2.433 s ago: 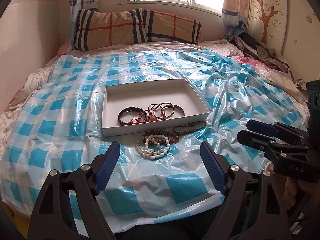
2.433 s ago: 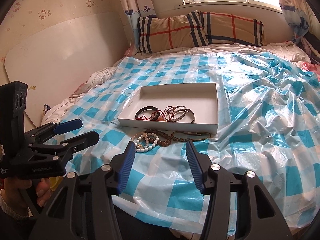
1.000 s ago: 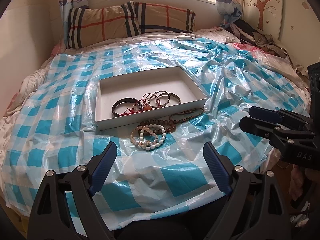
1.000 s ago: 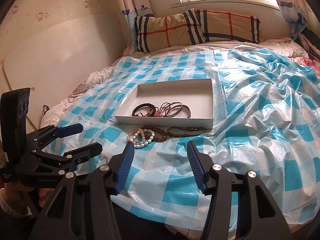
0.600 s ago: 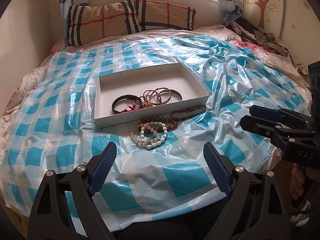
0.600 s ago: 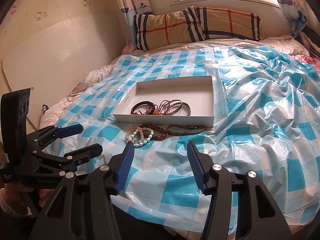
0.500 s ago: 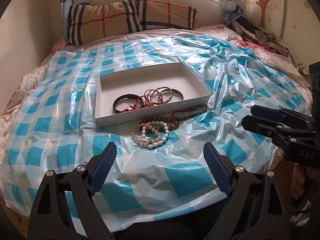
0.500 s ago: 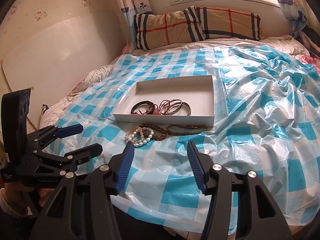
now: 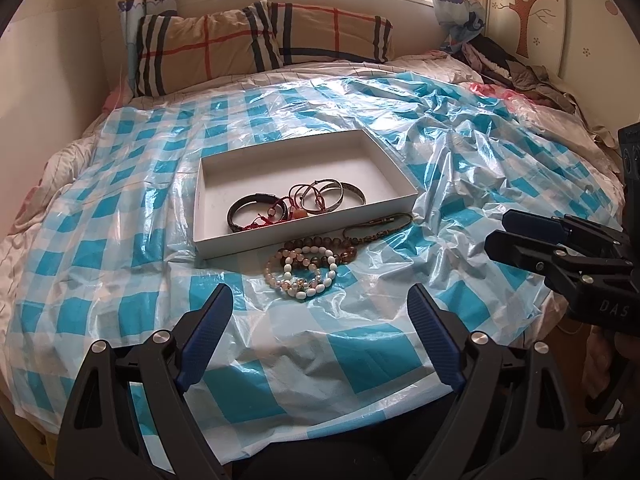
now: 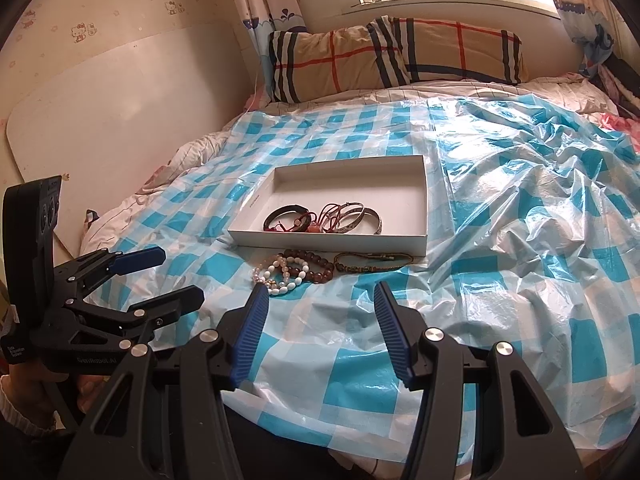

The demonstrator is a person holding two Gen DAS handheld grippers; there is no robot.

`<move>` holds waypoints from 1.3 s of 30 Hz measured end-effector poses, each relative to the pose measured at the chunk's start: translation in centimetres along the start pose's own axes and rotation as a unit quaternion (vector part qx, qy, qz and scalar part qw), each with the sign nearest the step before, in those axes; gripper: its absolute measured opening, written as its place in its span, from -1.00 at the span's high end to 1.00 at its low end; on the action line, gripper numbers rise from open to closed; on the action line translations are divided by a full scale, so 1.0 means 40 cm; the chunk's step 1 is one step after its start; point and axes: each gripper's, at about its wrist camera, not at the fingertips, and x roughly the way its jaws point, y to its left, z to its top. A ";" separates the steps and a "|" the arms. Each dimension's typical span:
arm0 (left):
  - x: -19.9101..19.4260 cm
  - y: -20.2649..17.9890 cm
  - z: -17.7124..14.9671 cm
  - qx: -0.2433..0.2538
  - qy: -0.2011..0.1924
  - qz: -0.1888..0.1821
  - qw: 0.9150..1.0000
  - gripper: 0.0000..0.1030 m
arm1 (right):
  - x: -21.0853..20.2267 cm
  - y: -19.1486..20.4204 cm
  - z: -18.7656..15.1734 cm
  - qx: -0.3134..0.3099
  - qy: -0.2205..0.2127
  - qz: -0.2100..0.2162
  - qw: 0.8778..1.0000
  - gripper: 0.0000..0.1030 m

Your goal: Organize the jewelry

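Two grippers: both held low at the near edge of the bed, angled down toward the jewelry, touching nothing.
Left gripper (image 9: 320, 312): jaws wide apart, nothing between them, only checked sheet below.
Right gripper (image 10: 320, 312): jaws parted about halfway, nothing between them.
Hand (image 10: 24, 384): grips the left gripper's handle, white cuff at the wrist.
White tray (image 9: 224, 240): mid-bed on the blue-checked plastic sheet (image 9: 120, 240); bangles and cords (image 9: 296, 206) lie at its near side.
Beaded bracelets (image 9: 306, 268): heaped on the sheet just in front of the tray, outside it.
Braided cord bracelet (image 9: 380, 226): stretched along the tray's near wall, outside.
Surroundings: plaid pillows (image 9: 260, 40) under the window, clothes pile (image 9: 516, 68) far right.
Path: nothing between the grippers and the beads.
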 end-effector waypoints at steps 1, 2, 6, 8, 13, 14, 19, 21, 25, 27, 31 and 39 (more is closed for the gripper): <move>-0.002 0.001 0.000 0.000 -0.001 0.001 1.000 -0.65 | -0.003 0.000 0.000 0.000 -0.001 0.000 1.000 -0.04; -0.004 0.002 0.000 0.001 -0.001 0.001 1.000 -0.65 | -0.009 -0.001 0.000 0.000 -0.002 -0.001 1.000 -0.04; -0.007 0.017 -0.006 0.009 -0.002 0.001 1.000 -0.65 | -0.017 -0.004 -0.001 0.000 -0.003 -0.003 1.000 -0.04; -0.003 0.034 -0.016 0.013 0.004 -0.002 1.000 -0.65 | -0.017 -0.009 0.000 0.002 -0.002 -0.005 1.000 -0.04; 0.015 0.081 -0.048 0.017 0.024 -0.004 1.000 -0.65 | -0.010 -0.022 -0.005 0.008 -0.001 -0.006 1.000 -0.04; 0.018 0.087 -0.052 0.016 0.026 -0.005 1.000 -0.65 | -0.006 -0.023 -0.007 0.008 0.001 -0.006 1.000 -0.04; 0.041 0.097 -0.055 0.012 0.033 -0.010 0.999 -0.65 | 0.020 -0.028 -0.014 0.009 0.012 -0.003 1.000 -0.04; 0.059 0.090 -0.050 0.017 0.036 -0.014 0.999 -0.65 | 0.028 -0.028 -0.013 0.009 0.014 -0.001 1.000 -0.04; 0.108 0.070 -0.033 0.032 0.042 -0.015 0.998 -0.65 | 0.044 -0.029 -0.009 0.011 0.017 0.001 1.000 -0.04; 0.130 0.074 -0.021 0.027 0.042 -0.004 0.999 -0.65 | 0.050 -0.030 -0.007 0.011 0.018 0.002 1.000 -0.04; 0.180 0.120 0.009 -0.024 0.046 0.006 0.999 -0.65 | 0.068 -0.035 -0.005 0.014 0.021 0.005 1.000 -0.04; 0.302 0.136 0.048 0.005 0.067 0.077 0.995 -0.65 | 0.114 -0.037 -0.008 0.015 0.036 0.011 0.999 -0.04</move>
